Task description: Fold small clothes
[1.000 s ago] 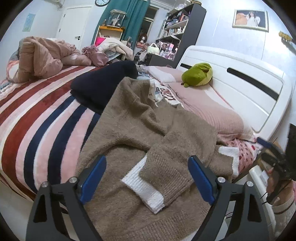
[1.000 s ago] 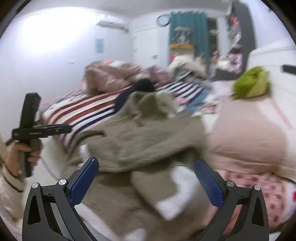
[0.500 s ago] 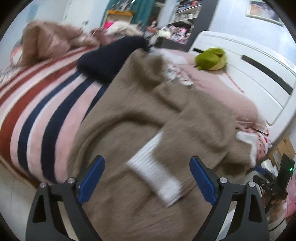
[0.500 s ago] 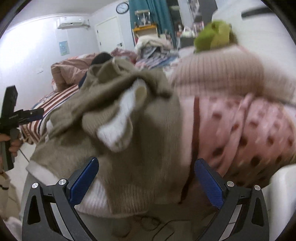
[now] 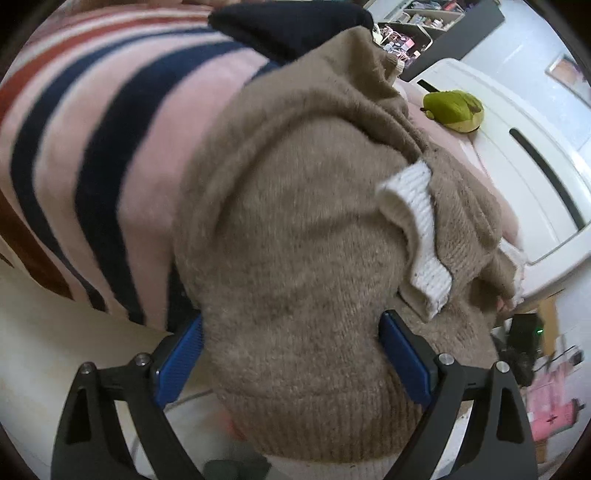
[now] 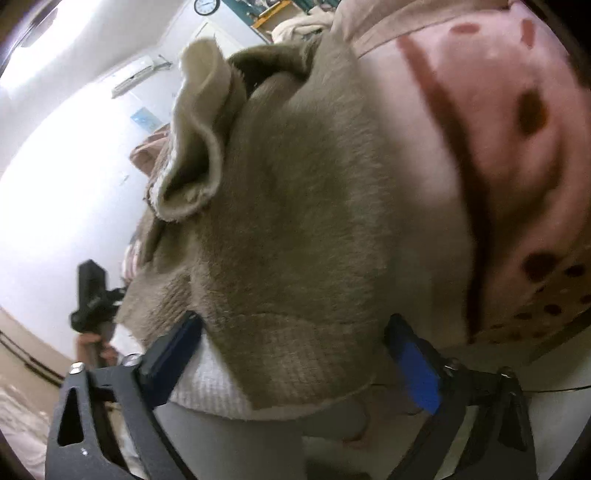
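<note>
- The bed (image 5: pixel 92 122) with its striped blanket is filling the left wrist view, and the brown sweater (image 5: pixel 295 229) is lying heaped across its near edge, the hem hanging over the side toward the floor — that overhanging hem is what the next move is turning on.
- The sweater's long axis is running away from both claws, from the ribbed hem right in front of them up to the collar near the dark garment (image 5: pixel 288 26) deeper on the bed; a white cuff (image 5: pixel 421 218) is folding over the body off to the right.
- Both claws are coming at it from the foot side, low and angled downward; each one looks about equally close to its own stretch of hem, so neither hand is clearly nearer.
- The left claw (image 5: pixel 291 354) is standing wide, its blue pads either side of the hem bulge — cloth is sitting between them, and I judge they are flanking rather than pinching.
- The right claw (image 6: pixel 295 350) is closing right now around the hem corner (image 6: pixel 295 362), where brown knit is meeting the white band; the pads do not appear to be pressing yet.
- The dotted pink bedding (image 6: pixel 498 147) is crowding in just beside that corner — a risk of catching it too, I would say.
</note>
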Demonstrator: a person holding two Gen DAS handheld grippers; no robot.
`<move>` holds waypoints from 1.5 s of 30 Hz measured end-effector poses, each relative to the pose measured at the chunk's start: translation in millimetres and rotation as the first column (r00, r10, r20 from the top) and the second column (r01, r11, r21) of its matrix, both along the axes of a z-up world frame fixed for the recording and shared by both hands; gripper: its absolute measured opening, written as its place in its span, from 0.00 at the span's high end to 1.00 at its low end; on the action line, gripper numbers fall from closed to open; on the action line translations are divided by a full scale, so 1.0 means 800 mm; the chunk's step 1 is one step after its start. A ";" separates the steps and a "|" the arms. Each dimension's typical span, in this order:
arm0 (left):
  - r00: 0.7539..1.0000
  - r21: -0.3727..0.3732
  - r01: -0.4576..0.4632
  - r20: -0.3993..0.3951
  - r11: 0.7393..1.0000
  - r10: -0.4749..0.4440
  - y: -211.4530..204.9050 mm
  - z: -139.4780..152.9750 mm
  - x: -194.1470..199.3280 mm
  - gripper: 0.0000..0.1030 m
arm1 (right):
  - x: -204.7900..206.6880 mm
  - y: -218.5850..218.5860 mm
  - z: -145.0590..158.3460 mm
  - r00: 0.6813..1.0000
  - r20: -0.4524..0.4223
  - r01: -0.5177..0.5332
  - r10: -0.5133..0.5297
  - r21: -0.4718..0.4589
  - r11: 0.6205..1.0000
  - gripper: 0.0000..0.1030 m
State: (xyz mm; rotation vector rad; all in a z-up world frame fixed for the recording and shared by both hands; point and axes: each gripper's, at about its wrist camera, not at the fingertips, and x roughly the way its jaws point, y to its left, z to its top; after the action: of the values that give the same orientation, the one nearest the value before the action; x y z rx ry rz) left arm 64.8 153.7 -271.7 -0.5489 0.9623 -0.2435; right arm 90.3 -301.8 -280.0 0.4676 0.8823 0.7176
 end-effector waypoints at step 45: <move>0.886 -0.030 0.093 0.459 0.995 -0.069 -0.012 0.189 -0.088 0.87 | -0.108 0.005 0.187 0.940 0.339 -0.051 0.025 0.068 0.996 0.77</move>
State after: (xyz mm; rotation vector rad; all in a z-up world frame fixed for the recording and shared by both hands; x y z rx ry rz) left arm -5.6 144.3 -120.4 -0.4686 0.5186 -0.4531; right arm 3.7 -297.8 -130.5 0.3802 0.5427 0.8407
